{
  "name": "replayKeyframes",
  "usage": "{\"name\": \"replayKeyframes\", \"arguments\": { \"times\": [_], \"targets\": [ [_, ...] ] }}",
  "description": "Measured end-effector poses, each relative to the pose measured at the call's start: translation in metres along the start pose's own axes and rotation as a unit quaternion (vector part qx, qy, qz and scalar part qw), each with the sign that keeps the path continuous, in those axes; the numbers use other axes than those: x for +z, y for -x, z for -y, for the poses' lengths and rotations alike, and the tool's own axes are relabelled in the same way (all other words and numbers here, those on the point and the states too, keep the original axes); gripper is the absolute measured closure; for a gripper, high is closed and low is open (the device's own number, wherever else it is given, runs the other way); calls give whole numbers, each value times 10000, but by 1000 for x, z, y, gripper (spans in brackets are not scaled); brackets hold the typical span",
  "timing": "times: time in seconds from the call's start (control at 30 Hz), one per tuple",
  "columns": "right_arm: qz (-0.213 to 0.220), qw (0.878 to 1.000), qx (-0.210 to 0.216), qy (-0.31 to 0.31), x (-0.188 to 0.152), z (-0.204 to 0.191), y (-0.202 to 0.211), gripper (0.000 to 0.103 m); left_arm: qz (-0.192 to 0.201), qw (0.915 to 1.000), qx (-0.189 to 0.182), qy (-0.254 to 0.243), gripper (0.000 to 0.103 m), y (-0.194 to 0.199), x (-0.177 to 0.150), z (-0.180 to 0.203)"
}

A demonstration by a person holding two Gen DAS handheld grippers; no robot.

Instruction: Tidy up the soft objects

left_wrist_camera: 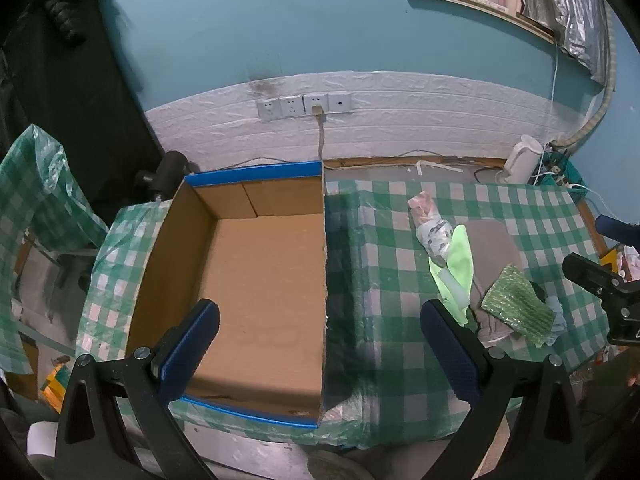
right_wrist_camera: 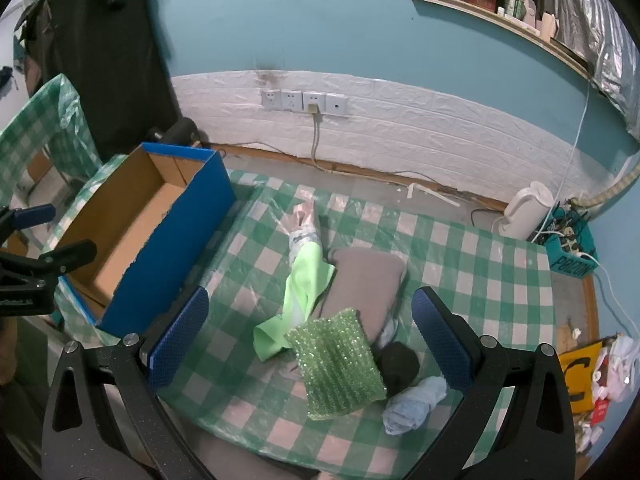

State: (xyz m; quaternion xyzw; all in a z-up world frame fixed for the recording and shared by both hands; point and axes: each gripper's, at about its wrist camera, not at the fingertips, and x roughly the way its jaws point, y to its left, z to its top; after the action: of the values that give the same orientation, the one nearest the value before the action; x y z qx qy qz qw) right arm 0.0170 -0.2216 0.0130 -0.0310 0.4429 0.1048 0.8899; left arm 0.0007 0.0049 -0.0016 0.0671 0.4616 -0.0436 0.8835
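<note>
A pile of soft things lies on the checked tablecloth: a grey pad, a lime green cloth, a green bubble-wrap pouch, a black ball, a light blue rolled cloth and a plastic-wrapped bundle. My right gripper hovers open above the pile, touching nothing. To the left stands an open cardboard box with blue sides. My left gripper is open over the box's right wall. The pile shows at right in the left wrist view, with the pouch on top.
A white kettle stands at the table's back right beside a teal basket of cables. Wall sockets with a plugged cord sit behind. Dark clothing hangs at left. Clutter lies on the floor at right.
</note>
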Motion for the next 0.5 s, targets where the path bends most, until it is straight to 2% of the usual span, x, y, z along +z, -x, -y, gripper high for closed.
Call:
{"name": "replayKeyframes", "arguments": {
  "times": [0.5],
  "targets": [
    [-4, 10000, 7, -3, -2, 2, 0, 2, -2, 9999, 12, -104, 2, -2, -6, 5]
  ]
}}
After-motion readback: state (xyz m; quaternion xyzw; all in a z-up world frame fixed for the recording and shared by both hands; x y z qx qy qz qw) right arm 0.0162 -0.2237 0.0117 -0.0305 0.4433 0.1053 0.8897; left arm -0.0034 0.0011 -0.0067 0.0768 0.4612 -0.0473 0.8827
